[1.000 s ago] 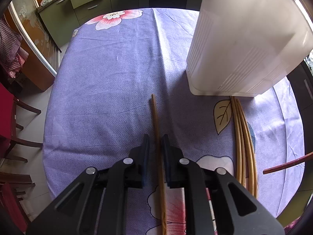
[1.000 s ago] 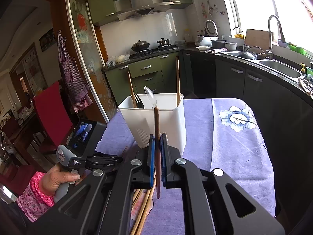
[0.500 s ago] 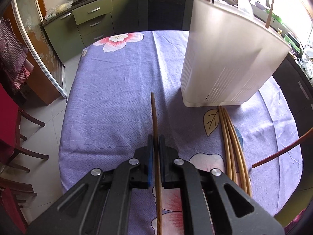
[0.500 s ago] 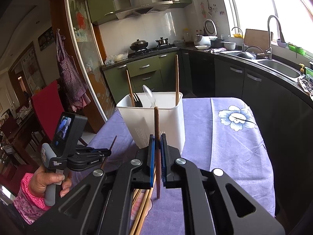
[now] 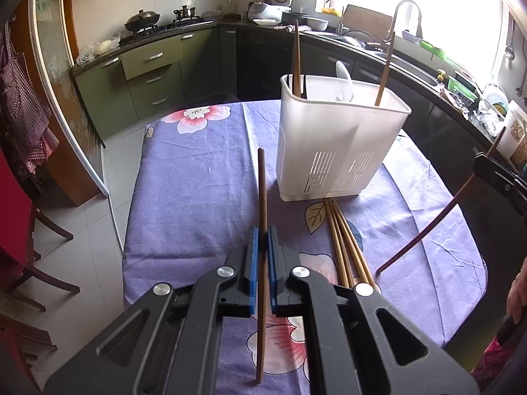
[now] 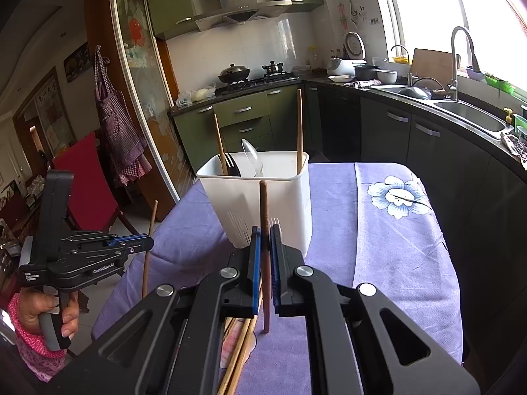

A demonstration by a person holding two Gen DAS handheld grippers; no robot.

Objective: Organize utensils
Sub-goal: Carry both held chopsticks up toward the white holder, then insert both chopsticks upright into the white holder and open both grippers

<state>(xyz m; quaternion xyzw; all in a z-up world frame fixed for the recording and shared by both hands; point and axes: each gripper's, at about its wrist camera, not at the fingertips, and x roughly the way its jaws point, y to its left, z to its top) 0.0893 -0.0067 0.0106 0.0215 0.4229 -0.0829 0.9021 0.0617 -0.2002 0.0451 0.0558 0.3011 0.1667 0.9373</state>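
Risk at left first: left claw (image 5: 262,250) clamped on a single dark chopstick (image 5: 262,197), pinched near mid-length, tip pointing to 12 o'clock, tail hanging toward 6 o'clock. Thin round stick, narrow pads: could pivot or slide out on any quick tilt, probably landing back on the worktop (image 5: 197,181). Could also strike the near wall of the bin (image 5: 336,144), standing at 1 o'clock from the claw, if brought in too low; light plastic, likely to tip or skid on the cloth. Loose bamboo sticks (image 5: 346,240) lying at 2 o'clock just in front of the bin, easy to scatter with a trailing tail.

Same hazard at right: right claw (image 6: 265,256) shut on a second dark stick (image 6: 263,230), held near upright, bin dead ahead at 12 o'clock. Both sticks heading for one bin: possible clash of claws over the rim, or with the sticks, fork and spoon already standing inside.

Pose, left to right: left hand (image 6: 42,309) wrapped round the handle, claw raised clear of the cloth, angled steeply down. Right claw tilted down more gently, poised short of the bin.
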